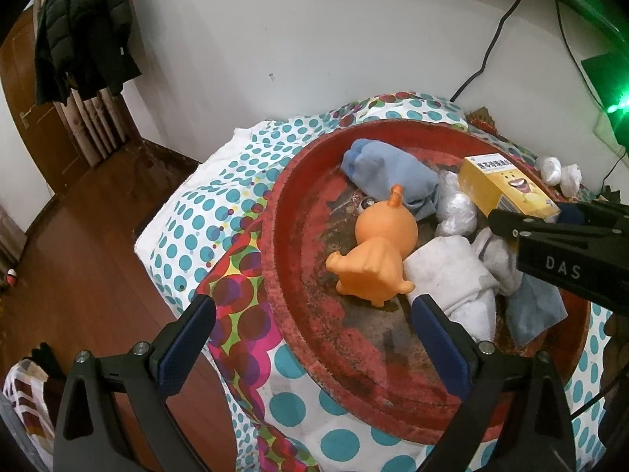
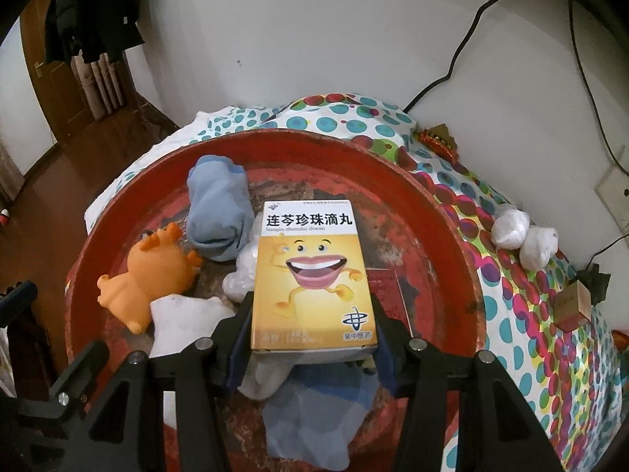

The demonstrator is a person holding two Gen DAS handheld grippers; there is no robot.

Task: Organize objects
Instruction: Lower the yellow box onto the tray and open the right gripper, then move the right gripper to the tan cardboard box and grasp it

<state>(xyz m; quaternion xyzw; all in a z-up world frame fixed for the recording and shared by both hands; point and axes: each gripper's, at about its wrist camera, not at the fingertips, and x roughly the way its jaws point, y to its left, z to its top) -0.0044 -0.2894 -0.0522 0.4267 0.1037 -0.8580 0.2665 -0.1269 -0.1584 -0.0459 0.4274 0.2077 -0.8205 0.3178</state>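
Right gripper (image 2: 312, 328) clamped the yellow box (image 2: 312, 271) above the red tray (image 2: 452, 212); only its camera showed a dark red card (image 2: 387, 299) behind, half hidden. Left gripper (image 1: 314, 338) gaped wide, empty, near the orange toy (image 1: 377, 251). Spotted cloth (image 1: 220, 212), wood floor (image 1: 78, 259).

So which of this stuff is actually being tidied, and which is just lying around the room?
Part of the job:
- yellow medicine box, held in the right claw
- red tray with orange toy, blue sock, white cloth
- left claw, open
- two white wads on the dotted cloth

Just lying about:
- black jacket
- cable
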